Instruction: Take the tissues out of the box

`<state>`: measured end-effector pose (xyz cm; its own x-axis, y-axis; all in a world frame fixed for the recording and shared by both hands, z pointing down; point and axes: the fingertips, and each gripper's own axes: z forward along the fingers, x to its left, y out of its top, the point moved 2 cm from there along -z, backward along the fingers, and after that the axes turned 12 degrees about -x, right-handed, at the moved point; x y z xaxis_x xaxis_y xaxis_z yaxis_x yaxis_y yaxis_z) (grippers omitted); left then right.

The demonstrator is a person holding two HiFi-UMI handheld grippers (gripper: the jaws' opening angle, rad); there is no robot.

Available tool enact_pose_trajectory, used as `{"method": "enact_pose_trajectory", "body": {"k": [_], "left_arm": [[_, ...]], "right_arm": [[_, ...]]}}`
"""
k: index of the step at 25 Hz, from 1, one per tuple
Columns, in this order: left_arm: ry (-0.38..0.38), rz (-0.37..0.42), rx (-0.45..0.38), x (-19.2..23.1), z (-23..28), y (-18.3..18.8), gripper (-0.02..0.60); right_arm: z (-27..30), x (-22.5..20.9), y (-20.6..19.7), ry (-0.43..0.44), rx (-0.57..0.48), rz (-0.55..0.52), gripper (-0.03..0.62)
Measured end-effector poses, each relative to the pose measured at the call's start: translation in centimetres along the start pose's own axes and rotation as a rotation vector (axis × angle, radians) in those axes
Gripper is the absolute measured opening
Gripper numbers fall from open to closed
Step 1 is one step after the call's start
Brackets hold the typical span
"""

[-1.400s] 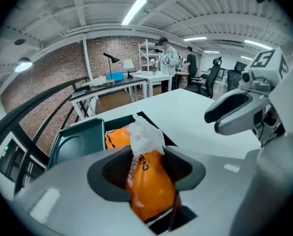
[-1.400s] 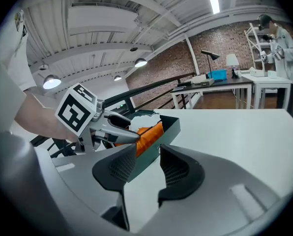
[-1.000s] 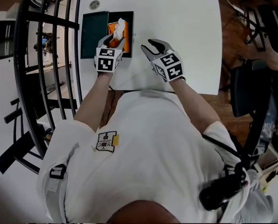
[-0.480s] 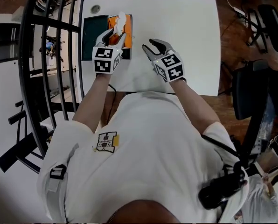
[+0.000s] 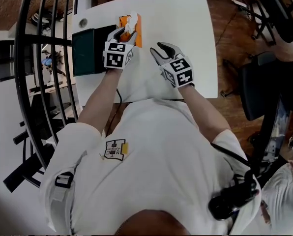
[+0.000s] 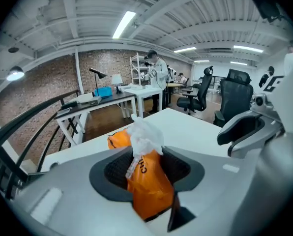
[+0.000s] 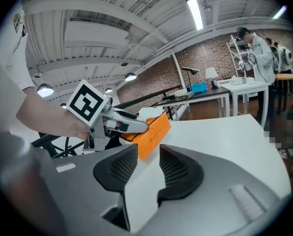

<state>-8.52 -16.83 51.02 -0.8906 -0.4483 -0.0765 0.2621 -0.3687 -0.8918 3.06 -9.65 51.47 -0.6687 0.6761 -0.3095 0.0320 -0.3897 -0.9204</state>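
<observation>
An orange tissue pack [image 5: 131, 26] with a white tissue [image 5: 132, 17] sticking out of its top is clamped in my left gripper [image 5: 123, 33]. In the left gripper view the pack [image 6: 149, 183] fills the gap between the pads, with the tissue [image 6: 144, 135] above them. It hangs over the white table [image 5: 186, 28], just right of the dark green box [image 5: 86, 50]. My right gripper [image 5: 159, 50] hovers to the right of the pack, its jaws closing with nothing between them [image 7: 149, 163]. From that side the pack [image 7: 154, 131] lies ahead and to the left.
A small round cap [image 5: 82, 22] lies on the table beyond the box. Black railing bars [image 5: 38, 58] run along the table's left side. Office chairs [image 5: 264, 82] stand to the right. A person [image 6: 158, 73] stands at a distant table.
My left gripper has lifted the orange pack out of the green box and carried it to the right, over the bare table. The right gripper has stayed in about the same place.
</observation>
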Motion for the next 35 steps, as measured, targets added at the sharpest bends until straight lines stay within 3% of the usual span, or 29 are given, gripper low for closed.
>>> {"method": "enact_pose_trajectory", "body": {"k": [8, 16, 22, 26, 29, 31, 35], "left_arm": [[0.014, -0.009, 0.133, -0.6, 2.9, -5.3, 0.178], [0.005, -0.037, 0.056, -0.4, 1.5, -3.9, 0.242], [-0.013, -0.068, -0.048, -1.1, -1.1, -0.2, 0.242], [-0.078, -0.092, -0.13, -3.1, -4.9, 0.2, 0.242], [-0.176, -0.13, -0.16, -6.1, -8.4, -1.3, 0.232], [-0.268, -0.154, -0.185, -8.2, -9.7, -2.8, 0.184], [-0.404, -0.206, -0.169, -11.0, -11.6, -7.2, 0.028]], "right_arm": [[-2.3, -1.8, -0.9, -0.017, 0.017, 0.009, 0.13], [-2.2, -1.5, -0.7, 0.005, 0.017, 0.006, 0.13], [-1.6, -1.5, 0.1, 0.036, 0.016, 0.002, 0.13], [-2.1, -0.2, -0.8, 0.037, 0.011, -0.018, 0.129], [-3.0, 0.9, -1.9, 0.024, 0.018, -0.02, 0.127], [-3.6, 1.1, -2.6, 0.001, 0.018, -0.015, 0.124], [-4.5, 3.0, -5.1, 0.007, 0.046, -0.017, 0.1]]}}
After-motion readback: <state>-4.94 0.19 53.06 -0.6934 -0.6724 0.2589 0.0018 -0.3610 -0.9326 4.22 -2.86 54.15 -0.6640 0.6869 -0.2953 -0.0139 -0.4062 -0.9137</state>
